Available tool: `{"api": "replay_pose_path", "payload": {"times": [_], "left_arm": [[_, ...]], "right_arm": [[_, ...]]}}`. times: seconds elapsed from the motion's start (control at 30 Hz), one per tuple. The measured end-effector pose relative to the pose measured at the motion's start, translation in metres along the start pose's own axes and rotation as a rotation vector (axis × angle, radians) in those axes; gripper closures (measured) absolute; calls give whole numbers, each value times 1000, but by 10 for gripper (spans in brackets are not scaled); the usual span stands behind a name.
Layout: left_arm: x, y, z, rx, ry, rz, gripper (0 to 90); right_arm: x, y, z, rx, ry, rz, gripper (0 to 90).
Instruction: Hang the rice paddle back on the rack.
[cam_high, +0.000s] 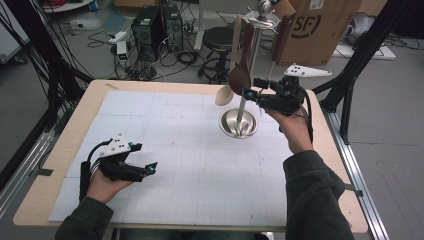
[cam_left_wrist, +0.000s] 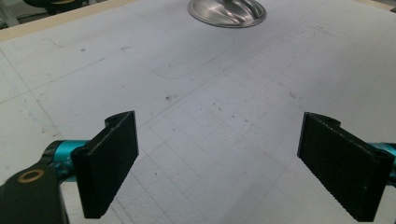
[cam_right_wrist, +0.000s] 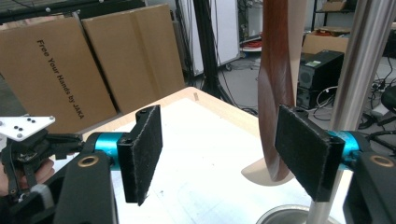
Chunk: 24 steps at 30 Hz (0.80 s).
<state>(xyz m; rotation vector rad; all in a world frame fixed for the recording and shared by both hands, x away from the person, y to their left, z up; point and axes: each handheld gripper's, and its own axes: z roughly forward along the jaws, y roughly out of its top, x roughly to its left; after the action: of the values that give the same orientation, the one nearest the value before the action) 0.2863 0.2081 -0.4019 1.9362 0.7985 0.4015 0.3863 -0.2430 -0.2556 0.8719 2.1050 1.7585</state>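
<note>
Dark brown wood marks the item in hand: a wooden spoon (cam_high: 241, 65) hangs bowl-down from the top ring of a steel utensil stand (cam_high: 239, 123), at the far right of the counter (cam_high: 60, 145). We note a paler wooden spoon (cam_high: 224, 95) hanging just behind it, its bowl lower and to the left in the high view.

Right tool (cam_high: 255, 94): held level beside the stand's pole, jaws apart with nothing pressed between them. In the right gripper view the dark spoon (cam_right_wrist: 273, 93) sits in the gap close to the right-hand jaw; we cannot tell whether it touches the pad. The steel pole (cam_right_wrist: 355, 88) stands just outside that same jaw.

Left tool (cam_high: 144, 161): resting low at the near left of the counter, jaws wide apart and empty, pointed across the white grid mat (cam_left_wrist: 201, 102) toward the stand's dished base (cam_left_wrist: 227, 11), which lies well apart from it.

Key relation: the spoon's long axis runs vertically, and the right tool's jaws straddle it crosswise near the bowl end. The right hand (cam_high: 292, 127) is plainly the nearer; the left is far off.

Judgement: we read the spoon as hanging free on its hook, the tool slack around it. Any next move must clear the pole, which crowds the right-hand jaw.
</note>
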Motion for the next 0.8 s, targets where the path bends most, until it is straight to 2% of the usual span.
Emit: {"api": "replay_pose_path", "payload": {"times": [0.17,0.3,0.6,0.8], "left_arm": [[0,0,0,-3,7,-5,131],[0,0,0,0,5,-5,132],[0,0,0,-1,4,-7,132],[0,0,0,-1,0,-10,132]], "right_arm": [[0,-7,0,4,-2,22,294],[3,-11,-1,-10,2,19,283],[5,-23,-4,-2,3,28,236],[6,-29,-7,-1,10,29,236]]}}
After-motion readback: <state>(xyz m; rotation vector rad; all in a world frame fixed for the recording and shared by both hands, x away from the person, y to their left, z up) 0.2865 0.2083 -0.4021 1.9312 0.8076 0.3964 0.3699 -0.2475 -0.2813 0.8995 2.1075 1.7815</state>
